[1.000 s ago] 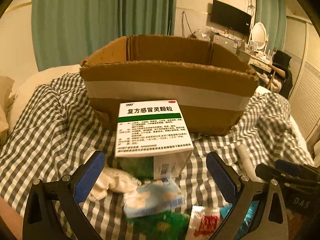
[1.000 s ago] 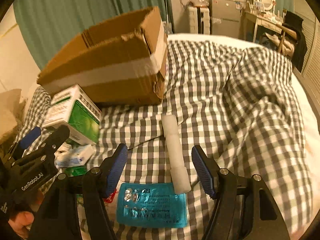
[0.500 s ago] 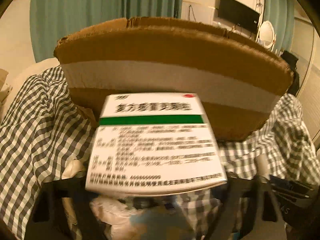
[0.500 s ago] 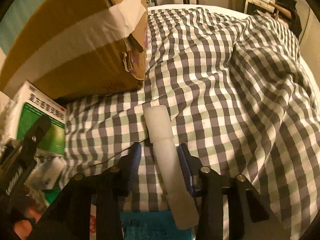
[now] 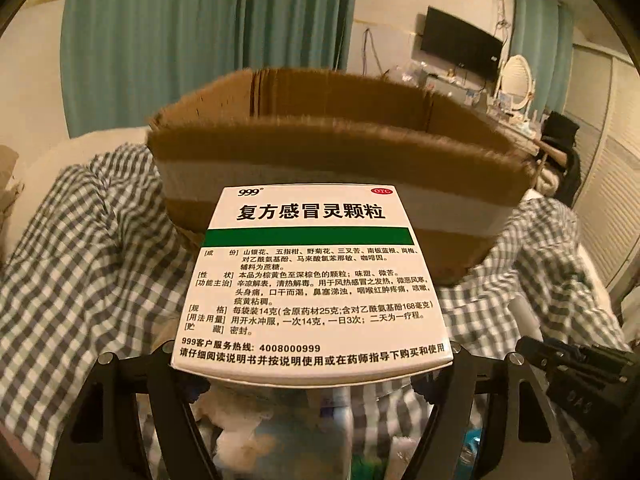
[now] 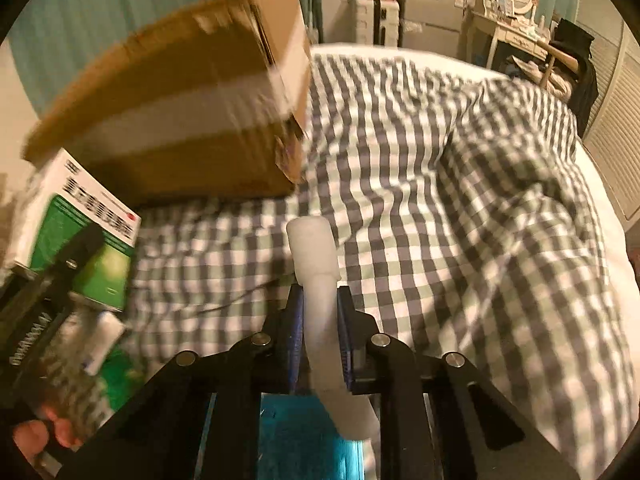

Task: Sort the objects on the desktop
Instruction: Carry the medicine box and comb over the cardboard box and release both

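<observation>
Your left claw (image 5: pixel 312 376) is clamped on the 999 cold-granule medicine box (image 5: pixel 316 280), holding it up just in front of the cardboard box (image 5: pixel 336 160). Your right claw (image 6: pixel 320 332) grips the white tube (image 6: pixel 318 280) above the checked bedsheet (image 6: pixel 460 200), right of that cardboard box.

My left gripper (image 5: pixel 310 380) now clamps the lifted medicine box (image 5: pixel 312 280); my right gripper (image 6: pixel 318 336) now pinches the raised white tube (image 6: pixel 320 300).
</observation>
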The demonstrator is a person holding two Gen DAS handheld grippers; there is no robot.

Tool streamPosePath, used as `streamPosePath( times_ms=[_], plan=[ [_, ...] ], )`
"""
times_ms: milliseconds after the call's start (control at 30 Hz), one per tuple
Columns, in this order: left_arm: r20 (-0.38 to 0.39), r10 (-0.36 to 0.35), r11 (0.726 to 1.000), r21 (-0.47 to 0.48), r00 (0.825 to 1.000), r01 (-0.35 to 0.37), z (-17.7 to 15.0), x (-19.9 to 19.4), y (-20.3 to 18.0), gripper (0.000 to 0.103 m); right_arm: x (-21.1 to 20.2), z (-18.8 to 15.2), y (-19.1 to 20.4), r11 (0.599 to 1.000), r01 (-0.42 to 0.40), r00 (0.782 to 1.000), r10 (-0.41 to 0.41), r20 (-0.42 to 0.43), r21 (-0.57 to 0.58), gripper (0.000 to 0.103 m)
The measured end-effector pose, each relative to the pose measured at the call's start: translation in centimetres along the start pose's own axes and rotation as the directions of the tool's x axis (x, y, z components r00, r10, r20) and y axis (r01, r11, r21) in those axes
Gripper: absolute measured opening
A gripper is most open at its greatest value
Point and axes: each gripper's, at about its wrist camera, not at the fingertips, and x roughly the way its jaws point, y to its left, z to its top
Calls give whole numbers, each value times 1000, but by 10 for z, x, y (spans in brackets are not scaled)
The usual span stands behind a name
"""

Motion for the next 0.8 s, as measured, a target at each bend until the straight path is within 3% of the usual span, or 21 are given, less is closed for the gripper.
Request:
streamPosePath(
  times_ms=[233,500,800],
  plan=[
    [89,-56,998,-1,994,56,21,-51,8,77,-62,4,1,990,-137,984,132,118,38,15],
    [196,-62,998,16,979,60,70,-94,21,77,-101,36,35,978,-209,957,208,200,-17,15],
    [243,-30,998,53,970,18,129,-79,32,77,-101,109,61,961,-266,921,277,273,-77,15]
  ],
)
